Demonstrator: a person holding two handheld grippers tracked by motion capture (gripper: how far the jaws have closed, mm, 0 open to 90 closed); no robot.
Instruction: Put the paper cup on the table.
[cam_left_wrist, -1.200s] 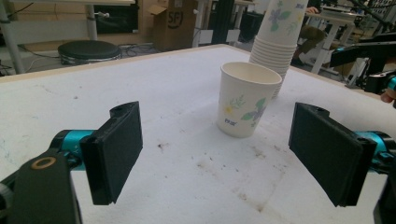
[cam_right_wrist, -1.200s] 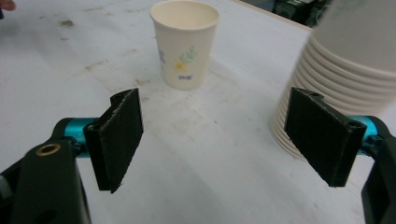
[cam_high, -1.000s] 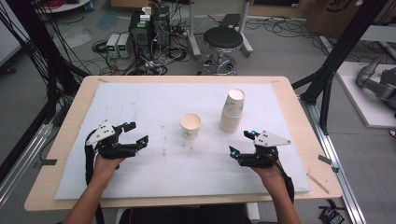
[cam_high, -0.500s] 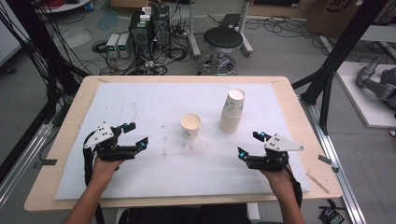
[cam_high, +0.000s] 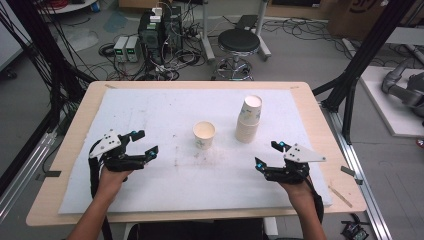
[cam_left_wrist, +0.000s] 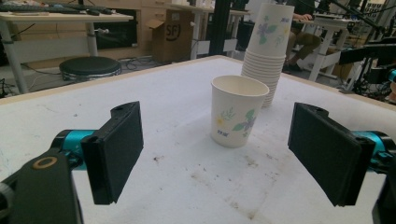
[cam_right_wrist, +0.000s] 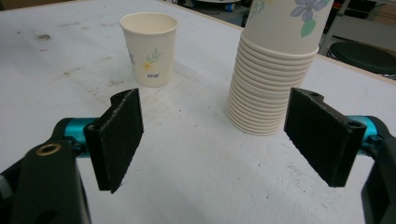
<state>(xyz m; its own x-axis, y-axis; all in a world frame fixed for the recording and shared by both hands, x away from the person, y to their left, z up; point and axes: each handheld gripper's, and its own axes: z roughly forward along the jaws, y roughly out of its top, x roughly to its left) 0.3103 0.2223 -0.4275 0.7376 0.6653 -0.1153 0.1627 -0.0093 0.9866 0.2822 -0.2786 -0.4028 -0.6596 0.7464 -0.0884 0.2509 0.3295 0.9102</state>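
left gripper (cam_high: 141, 142): I see the jaws spread wide, nothing between them. Sits over the white mat near the table's left edge, held by my left hand (cam_high: 111, 180). In the left gripper view (cam_left_wrist: 215, 151) the pads face each other with bare mat between.
right gripper (cam_high: 269, 155): I read it as wide open too, holding nothing. Over the mat at the right, near the front edge, held by my right hand (cam_high: 296, 189). In the right gripper view (cam_right_wrist: 212, 140) both pads stand well apart.
single cup (cam_high: 204, 135): upright, mouth up, empty as far as I can see, about mid-mat. Floral print on its side. In the left gripper view (cam_left_wrist: 238, 110) it stands ahead of the jaws, roughly centred between them, not touching. In the right gripper view (cam_right_wrist: 150, 48) it's farther off, up-left.
cup stack (cam_high: 249, 119): nested paper cups, standing just right of the single cup, apart from it. In the right gripper view (cam_right_wrist: 279, 65) it's close ahead, nearer the right-hand pad, no contact. In the left gripper view (cam_left_wrist: 268, 49) it's behind the single cup.
white mat (cam_high: 165, 110): covers most of the table top; brown specks and smudges near the single cup.
table (cam_high: 80, 120): light wood, rim showing round the mat.
stool (cam_high: 239, 41): black round seat, on the floor beyond the far edge.
electronics boxes (cam_high: 150, 35): on the floor far-left, with tangled cables.
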